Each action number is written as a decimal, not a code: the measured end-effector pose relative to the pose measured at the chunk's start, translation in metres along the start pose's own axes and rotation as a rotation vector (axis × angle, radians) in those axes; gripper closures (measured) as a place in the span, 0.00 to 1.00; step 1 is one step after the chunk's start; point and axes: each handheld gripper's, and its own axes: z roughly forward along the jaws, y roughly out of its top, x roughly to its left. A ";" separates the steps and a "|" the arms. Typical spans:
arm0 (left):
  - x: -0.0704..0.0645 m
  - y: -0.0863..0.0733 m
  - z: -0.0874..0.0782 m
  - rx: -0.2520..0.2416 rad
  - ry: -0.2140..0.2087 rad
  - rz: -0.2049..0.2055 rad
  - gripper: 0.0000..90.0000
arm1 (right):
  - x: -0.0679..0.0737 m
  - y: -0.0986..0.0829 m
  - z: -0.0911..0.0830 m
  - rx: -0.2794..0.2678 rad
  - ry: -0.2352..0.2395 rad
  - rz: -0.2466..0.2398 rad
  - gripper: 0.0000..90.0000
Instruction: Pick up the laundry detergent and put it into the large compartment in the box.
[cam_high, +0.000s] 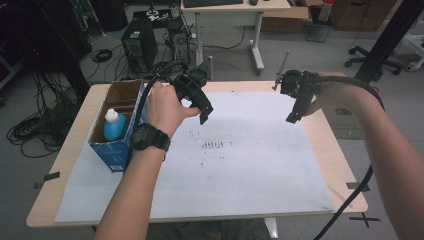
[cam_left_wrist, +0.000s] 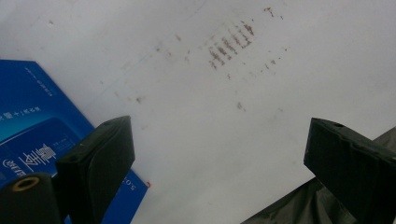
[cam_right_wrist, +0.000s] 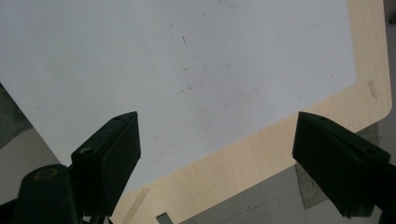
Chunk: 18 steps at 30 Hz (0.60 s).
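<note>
Grippers above the sheet (cam_high: 250, 165): left gripper (cam_high: 204, 114) and right gripper (cam_high: 295, 114), jaws wide apart, empty. Box (cam_high: 116, 150) holds a bottle (cam_high: 114, 125).

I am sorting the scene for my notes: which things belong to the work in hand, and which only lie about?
Belongs to the work:
left tongs, open
right tongs, open
blue box
blue bottle standing in it

Only lying about:
white sheet with brown marks
computer tower
office chair
</note>
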 end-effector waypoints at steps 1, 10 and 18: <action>-0.001 0.001 0.001 0.002 -0.001 0.002 0.10 | 0.000 0.000 0.000 -0.002 -0.001 0.006 0.17; -0.008 0.005 0.016 0.019 -0.011 0.012 0.09 | -0.001 -0.004 0.000 -0.002 -0.002 0.014 0.17; -0.010 0.008 0.019 0.027 -0.002 0.010 0.09 | -0.001 -0.006 0.003 0.003 0.004 0.016 0.17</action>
